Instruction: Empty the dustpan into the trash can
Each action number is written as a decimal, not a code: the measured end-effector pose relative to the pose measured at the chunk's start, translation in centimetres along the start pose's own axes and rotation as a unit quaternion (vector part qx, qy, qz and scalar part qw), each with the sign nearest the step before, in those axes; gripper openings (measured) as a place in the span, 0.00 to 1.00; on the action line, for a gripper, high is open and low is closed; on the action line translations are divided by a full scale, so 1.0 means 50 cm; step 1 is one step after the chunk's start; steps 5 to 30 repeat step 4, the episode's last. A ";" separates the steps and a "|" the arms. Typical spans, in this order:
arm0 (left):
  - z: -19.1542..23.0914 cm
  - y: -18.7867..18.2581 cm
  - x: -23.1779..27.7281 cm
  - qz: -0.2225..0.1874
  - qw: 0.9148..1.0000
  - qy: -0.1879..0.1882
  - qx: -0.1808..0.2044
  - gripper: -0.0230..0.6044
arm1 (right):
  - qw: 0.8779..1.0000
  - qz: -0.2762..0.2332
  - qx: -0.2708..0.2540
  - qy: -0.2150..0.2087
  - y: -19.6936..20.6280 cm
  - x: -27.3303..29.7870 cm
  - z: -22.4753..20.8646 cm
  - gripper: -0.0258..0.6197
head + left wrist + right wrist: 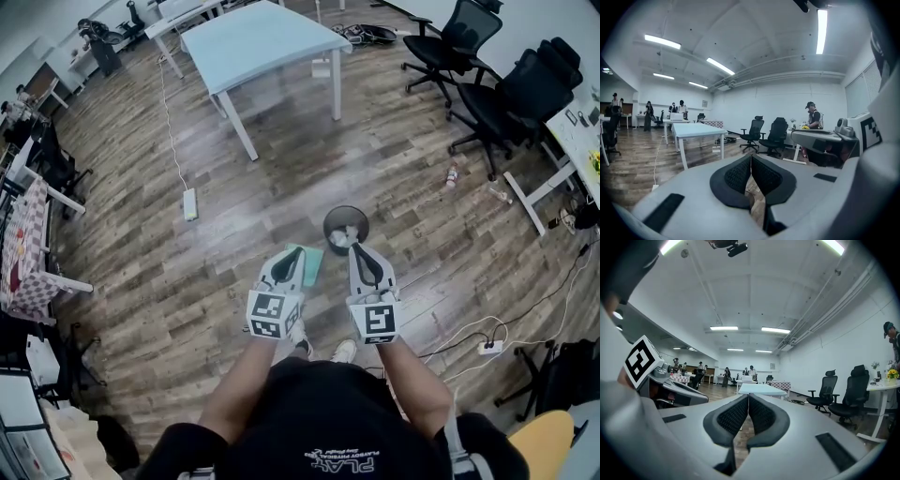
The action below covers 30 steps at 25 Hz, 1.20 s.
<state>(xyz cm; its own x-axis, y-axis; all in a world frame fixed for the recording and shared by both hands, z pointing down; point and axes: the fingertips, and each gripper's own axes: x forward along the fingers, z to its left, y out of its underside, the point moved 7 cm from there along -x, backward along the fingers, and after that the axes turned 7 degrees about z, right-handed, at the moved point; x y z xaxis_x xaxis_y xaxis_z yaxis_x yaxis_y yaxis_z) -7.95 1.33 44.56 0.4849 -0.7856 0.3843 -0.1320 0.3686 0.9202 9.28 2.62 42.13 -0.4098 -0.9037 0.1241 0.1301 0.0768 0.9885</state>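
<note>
A black mesh trash can (345, 228) stands on the wooden floor with white litter inside. Just left of it lies a teal dustpan (310, 263), partly hidden behind my left gripper (292, 257). Both grippers are held side by side above the floor, in front of the person's body. The left gripper (751, 165) is shut, pads together with nothing between them. My right gripper (362, 249) hovers near the can's front rim; its pads (736, 415) also meet and it (748, 405) holds nothing. Neither gripper view shows the dustpan or the can.
A white table (267, 42) stands farther back, and black office chairs (506, 94) at the right. A bottle (452, 175) lies on the floor near them. A power strip with cables (487, 347) lies at the right, a white cable box (190, 203) at the left. People stand far off.
</note>
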 end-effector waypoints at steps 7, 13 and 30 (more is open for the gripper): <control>-0.019 0.002 0.005 0.000 1.000 0.005 0.001 0.08 | 1.000 -0.024 -0.004 -0.001 0.003 -0.005 -0.008 0.08; -0.019 0.002 0.005 0.000 1.000 0.005 0.001 0.08 | 1.000 -0.024 -0.004 -0.001 0.003 -0.005 -0.008 0.08; -0.019 0.002 0.005 0.000 1.000 0.005 0.001 0.08 | 1.000 -0.024 -0.004 -0.001 0.003 -0.005 -0.008 0.08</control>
